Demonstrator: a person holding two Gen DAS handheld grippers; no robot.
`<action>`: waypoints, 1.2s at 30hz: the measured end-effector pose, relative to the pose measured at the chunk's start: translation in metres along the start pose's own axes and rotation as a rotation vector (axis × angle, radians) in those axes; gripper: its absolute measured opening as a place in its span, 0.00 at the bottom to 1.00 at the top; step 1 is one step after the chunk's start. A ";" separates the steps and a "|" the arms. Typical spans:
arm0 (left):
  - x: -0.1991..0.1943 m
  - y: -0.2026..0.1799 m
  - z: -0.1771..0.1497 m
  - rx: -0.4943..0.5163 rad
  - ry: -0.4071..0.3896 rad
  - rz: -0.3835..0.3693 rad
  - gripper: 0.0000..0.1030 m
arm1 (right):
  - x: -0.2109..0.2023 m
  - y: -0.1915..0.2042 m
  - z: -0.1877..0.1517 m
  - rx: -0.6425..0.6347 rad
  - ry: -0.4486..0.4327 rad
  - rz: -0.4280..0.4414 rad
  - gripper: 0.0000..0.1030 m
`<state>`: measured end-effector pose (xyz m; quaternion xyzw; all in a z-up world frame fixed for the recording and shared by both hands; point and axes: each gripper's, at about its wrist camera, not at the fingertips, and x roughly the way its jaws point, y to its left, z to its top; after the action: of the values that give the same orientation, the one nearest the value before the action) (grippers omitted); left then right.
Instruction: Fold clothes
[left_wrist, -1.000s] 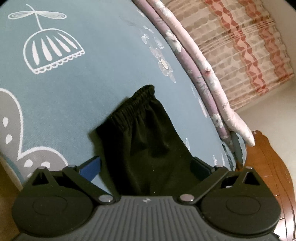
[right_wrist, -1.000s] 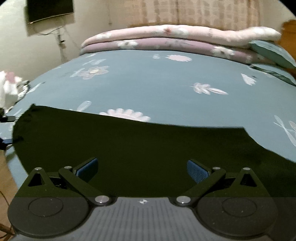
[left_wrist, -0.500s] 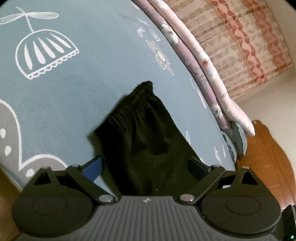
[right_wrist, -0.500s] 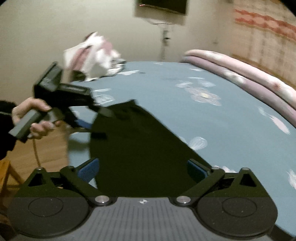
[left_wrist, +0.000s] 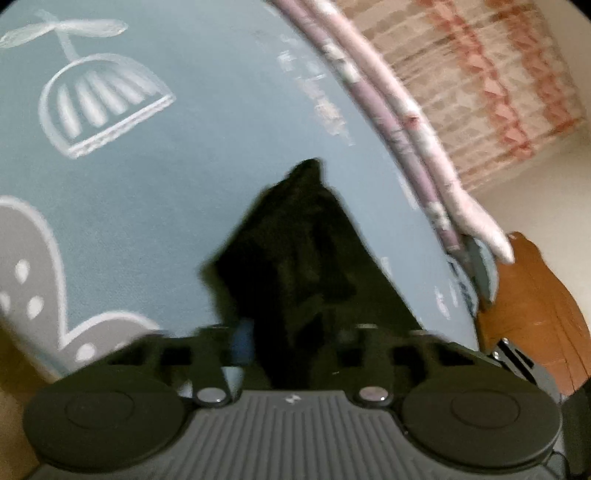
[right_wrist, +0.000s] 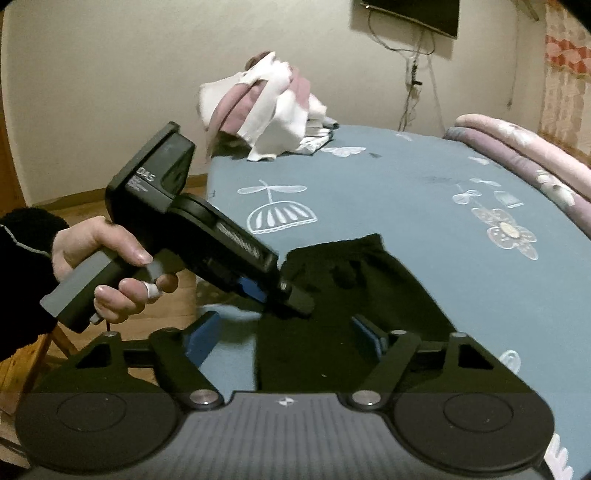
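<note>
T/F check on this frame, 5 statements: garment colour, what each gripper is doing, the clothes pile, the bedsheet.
1. The garment on the bed is black. True.
2. The left gripper hangs clear of the garment. False: its fingers close on the garment's edge, near the elastic band.
3. A pile of white and mauve clothes sits at the bed's far corner. True.
4. The right gripper is shut on the garment. False: its jaws stand wide apart, with the black cloth lying between them.
5. The bedsheet is plain red. False: it is blue-grey with white flower prints.
</note>
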<state>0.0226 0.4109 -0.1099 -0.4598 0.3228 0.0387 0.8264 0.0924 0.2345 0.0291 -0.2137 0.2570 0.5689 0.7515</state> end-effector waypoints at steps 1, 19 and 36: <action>-0.001 0.002 0.000 -0.006 -0.003 0.000 0.16 | 0.004 0.003 0.000 -0.009 0.006 0.000 0.69; -0.023 -0.002 -0.004 -0.090 -0.052 -0.029 0.64 | 0.081 0.024 -0.001 -0.119 0.102 -0.220 0.08; 0.044 -0.012 0.028 -0.203 -0.050 -0.158 0.73 | 0.051 0.005 0.010 0.013 0.043 -0.153 0.08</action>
<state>0.0754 0.4163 -0.1158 -0.5640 0.2595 0.0176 0.7837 0.0999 0.2799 0.0049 -0.2401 0.2596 0.5035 0.7883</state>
